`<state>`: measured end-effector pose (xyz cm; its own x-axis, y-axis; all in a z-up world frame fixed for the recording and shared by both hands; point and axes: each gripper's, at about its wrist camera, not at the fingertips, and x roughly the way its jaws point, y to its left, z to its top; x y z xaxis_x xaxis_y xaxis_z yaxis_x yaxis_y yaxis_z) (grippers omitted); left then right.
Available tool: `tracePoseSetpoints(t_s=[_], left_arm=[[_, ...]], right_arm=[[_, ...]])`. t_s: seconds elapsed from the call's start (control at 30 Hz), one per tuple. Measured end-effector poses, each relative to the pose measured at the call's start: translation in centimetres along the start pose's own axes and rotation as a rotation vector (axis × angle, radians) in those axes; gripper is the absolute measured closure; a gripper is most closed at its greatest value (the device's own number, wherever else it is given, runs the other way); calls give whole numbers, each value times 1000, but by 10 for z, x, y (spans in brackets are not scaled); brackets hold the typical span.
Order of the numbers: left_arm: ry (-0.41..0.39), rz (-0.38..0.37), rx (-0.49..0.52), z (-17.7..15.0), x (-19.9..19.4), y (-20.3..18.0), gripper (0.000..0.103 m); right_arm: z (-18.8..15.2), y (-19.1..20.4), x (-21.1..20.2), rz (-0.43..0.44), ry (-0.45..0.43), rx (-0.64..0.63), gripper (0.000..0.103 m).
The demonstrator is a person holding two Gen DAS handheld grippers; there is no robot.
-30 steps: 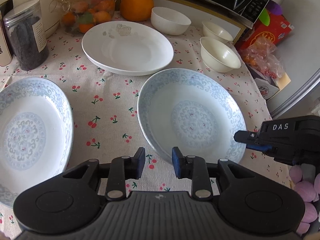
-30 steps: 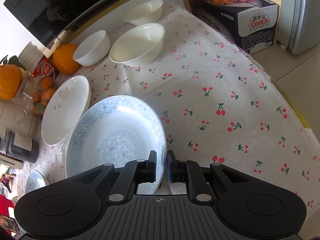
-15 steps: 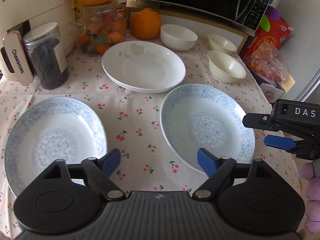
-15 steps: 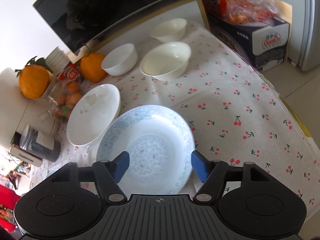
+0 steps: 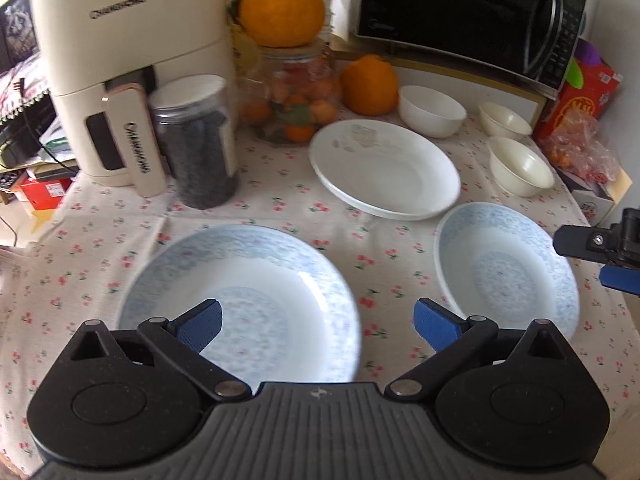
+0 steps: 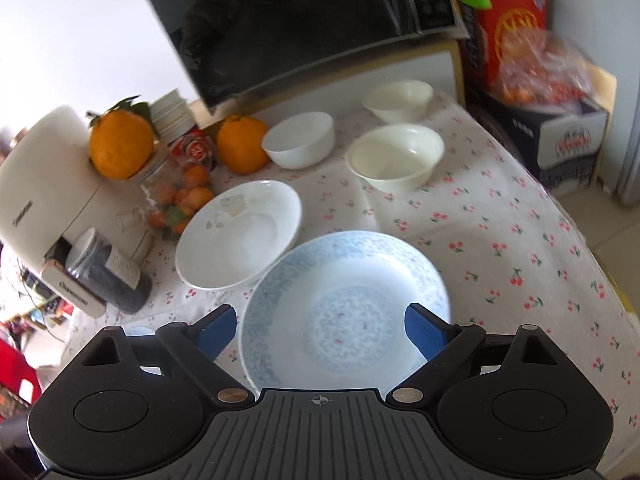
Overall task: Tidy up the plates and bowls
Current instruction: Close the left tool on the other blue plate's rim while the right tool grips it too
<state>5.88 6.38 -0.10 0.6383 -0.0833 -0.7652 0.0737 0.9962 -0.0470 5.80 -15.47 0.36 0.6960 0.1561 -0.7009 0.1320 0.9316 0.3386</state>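
Observation:
Two blue-patterned plates lie on the cherry-print tablecloth. My left gripper (image 5: 318,326) hovers over the left plate (image 5: 248,280), its jaws opening wide and pressing on nothing. My right gripper (image 6: 322,330) hangs above the right plate (image 6: 348,292), jaws also opening, pads clear of the rim. The left wrist view shows that plate (image 5: 508,276) with the right gripper (image 5: 600,260) at its far edge. Behind them sit a white plate (image 5: 384,168), a white bowl (image 5: 432,110) and two cream bowls (image 5: 520,166) (image 5: 506,120).
A cream air fryer (image 5: 128,80), a dark-filled jar (image 5: 196,144) and a glass fruit jar (image 5: 292,100) with an orange on top stand at the back left. A microwave (image 5: 460,20) lines the back. The table edge (image 6: 592,264) drops off at the right, beside boxes (image 6: 560,132).
Both grippers went from almost shut at the right blue plate's rim to wide open and drew back and up. The left wrist view swung over to the left blue plate.

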Motion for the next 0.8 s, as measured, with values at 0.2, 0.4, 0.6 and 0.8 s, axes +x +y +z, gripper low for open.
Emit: tracePoseSetpoints(t_s=[0.2,0.4,0.6,0.8], left_arm=[[-17,64,-14,1,-2,32,1],[28,142,73,1,7,58,1],[94,88,115,8,19,86,1],[131,-61,-14,8,35,113,12]], right_arm=[[-13,33,5,41,-20,-91,10],[-32,67,10,95,-36,-201,10],[-53,92,20,176,-21,-290,10],[-78,106,38,264,61,-331,10]])
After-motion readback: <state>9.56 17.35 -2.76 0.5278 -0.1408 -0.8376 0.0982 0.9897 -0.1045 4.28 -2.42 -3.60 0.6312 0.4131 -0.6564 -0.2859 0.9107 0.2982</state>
